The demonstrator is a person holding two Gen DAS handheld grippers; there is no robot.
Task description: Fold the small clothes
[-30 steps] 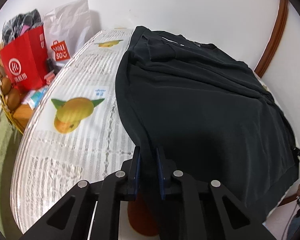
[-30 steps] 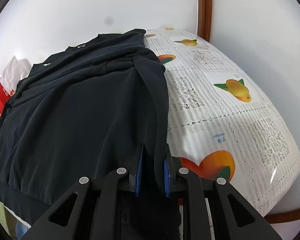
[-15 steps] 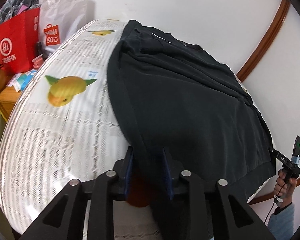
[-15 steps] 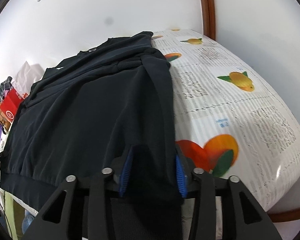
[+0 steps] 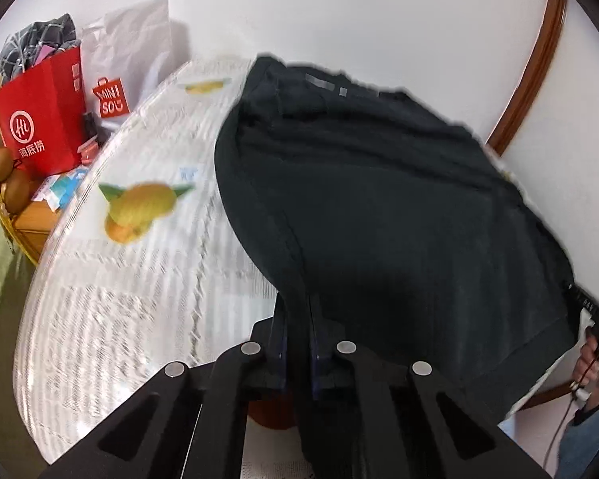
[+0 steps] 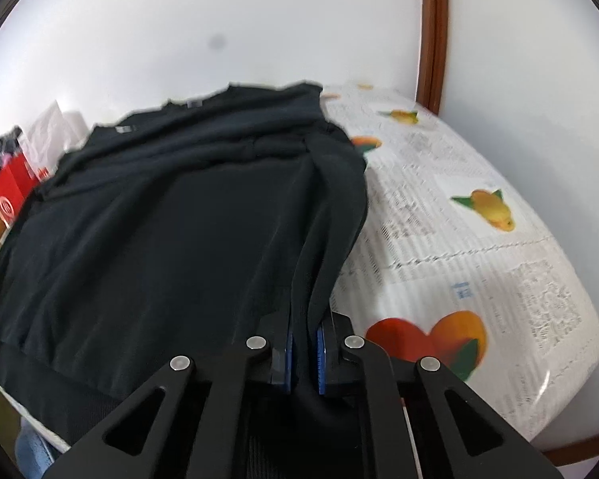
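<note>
A black shirt (image 5: 379, 207) lies spread over a table with a white fruit-print cloth (image 5: 131, 279). My left gripper (image 5: 298, 339) is shut on the shirt's near left hem corner. The shirt also fills the right wrist view (image 6: 171, 231), with its sleeves folded in across the top. My right gripper (image 6: 304, 353) is shut on the shirt's near right hem corner, where a fold of fabric runs up from the jaws. The near hem hangs over the table's front edge between the two grippers.
A red paper bag (image 5: 40, 119) and a white Miniso bag (image 5: 131, 60) stand at the table's far left. The white wall lies behind, with brown trim (image 6: 433, 32) at the right. The cloth (image 6: 479, 247) is bare to the right of the shirt.
Half a second ago both grippers' jaws stood wider around the hem corners; now both are closed tight on the fabric. Both views have shifted slightly and are blurred by motion.
</note>
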